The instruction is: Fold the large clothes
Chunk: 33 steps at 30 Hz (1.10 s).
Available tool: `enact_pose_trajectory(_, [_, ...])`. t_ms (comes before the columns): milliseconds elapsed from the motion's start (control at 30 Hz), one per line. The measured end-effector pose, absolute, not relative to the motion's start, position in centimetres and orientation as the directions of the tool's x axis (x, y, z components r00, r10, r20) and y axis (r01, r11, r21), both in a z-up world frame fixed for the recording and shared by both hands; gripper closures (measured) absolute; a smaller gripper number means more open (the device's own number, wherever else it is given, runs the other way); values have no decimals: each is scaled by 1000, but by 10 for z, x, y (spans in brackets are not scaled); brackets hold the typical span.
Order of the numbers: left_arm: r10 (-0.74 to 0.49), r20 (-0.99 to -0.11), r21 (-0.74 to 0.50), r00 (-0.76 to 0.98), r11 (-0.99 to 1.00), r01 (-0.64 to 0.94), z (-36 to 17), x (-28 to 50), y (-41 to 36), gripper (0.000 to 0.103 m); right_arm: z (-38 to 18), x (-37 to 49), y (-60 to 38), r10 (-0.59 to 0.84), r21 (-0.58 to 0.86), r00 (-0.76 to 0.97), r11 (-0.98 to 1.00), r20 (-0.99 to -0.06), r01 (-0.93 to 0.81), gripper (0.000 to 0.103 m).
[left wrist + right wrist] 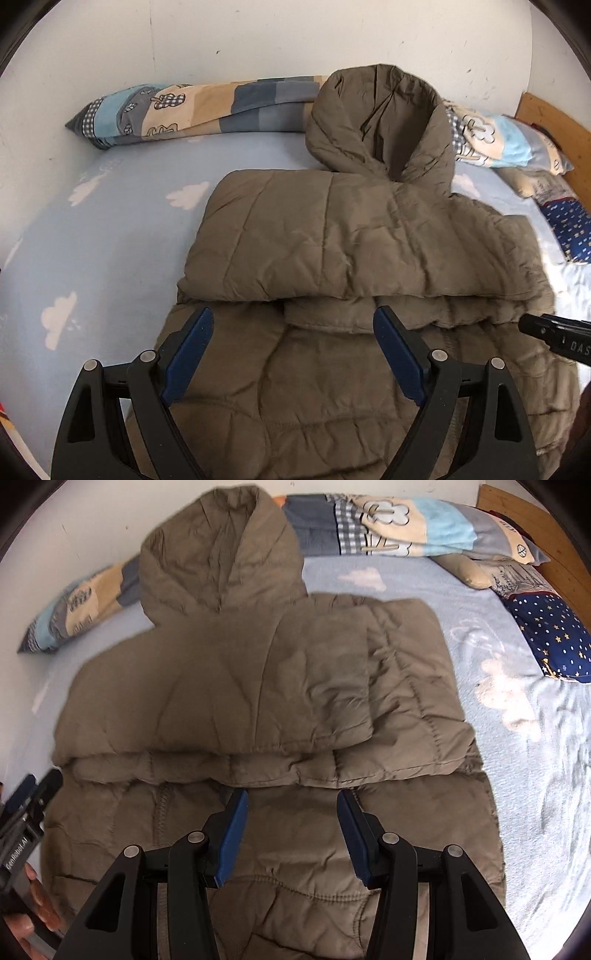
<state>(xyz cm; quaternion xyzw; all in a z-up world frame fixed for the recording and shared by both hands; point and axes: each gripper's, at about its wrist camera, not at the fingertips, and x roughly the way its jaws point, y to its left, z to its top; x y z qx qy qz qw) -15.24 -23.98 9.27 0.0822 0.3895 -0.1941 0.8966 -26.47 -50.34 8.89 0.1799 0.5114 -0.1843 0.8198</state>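
Jacket (258,686) lies flat on bed (517,775), sleeves folded in; my left hand-held gripper (293,354) and right hand-held gripper (291,834) hover jaws apart, empty, over hem for the next fold.

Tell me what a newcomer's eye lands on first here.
The olive-brown puffer jacket dominates, spread on the cloud-print sheet with sleeves folded across its chest and its hood against the patchwork quilt by the wall. Both open grippers, left gripper and right gripper, hover above its lower half.

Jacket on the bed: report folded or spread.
Partly folded: the jacket's sleeves lie across its chest; the hood and lower body stay spread.
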Motion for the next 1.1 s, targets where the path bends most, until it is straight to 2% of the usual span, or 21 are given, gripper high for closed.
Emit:
enact_pose_trajectory(167, [-270,-753,10,600,907,421,82,-145,-243,16,72,-254,-502,-109,95,364,861,-925,499,48])
enact_pose_trajectory(367, [-261,-769,17,583,904,427,76,-143,-246,16,67,-250,-492,-121,65,338,868,-933,492,40])
enact_pose_trajectory(800, [-261,-790,28,555,888,458,70,-151,-251,16,67,-261,-480,-102,73,337,879,-936,471,39])
enact_pose_trajectory(1100, [-220,-815,71,536,880,470,48,-151,-263,15,62,-261,-480,-61,106,336,883,-940,457,32])
